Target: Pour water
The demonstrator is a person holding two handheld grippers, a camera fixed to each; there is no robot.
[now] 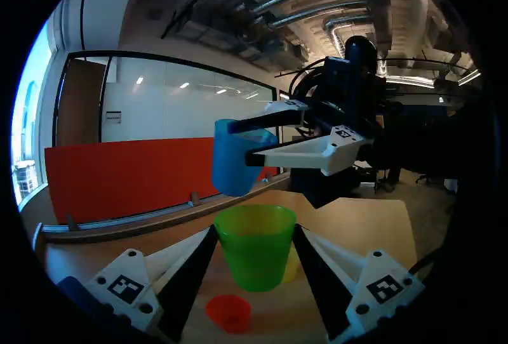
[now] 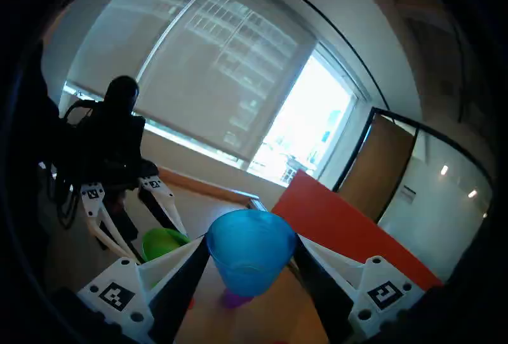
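My left gripper (image 1: 255, 236) is shut on a green cup (image 1: 255, 255), held upright above the wooden table (image 1: 368, 220). Just above and beyond its rim hangs a blue cup (image 1: 236, 157), pinched at the side by my right gripper (image 1: 240, 144) and leaning slightly. In the right gripper view the blue cup (image 2: 251, 258) sits between the right gripper's (image 2: 251, 245) fingers with its mouth toward the camera; I cannot tell if it holds water. Farther left, the left gripper (image 2: 160, 245) holds the green cup (image 2: 162, 242).
A small red cup (image 1: 228, 312) stands on the table under the green one, with a yellow object (image 1: 292, 269) behind it. A purple cup (image 2: 233, 298) lies below the blue cup. A red panel (image 1: 127, 176) and a glass wall run along the table's far side.
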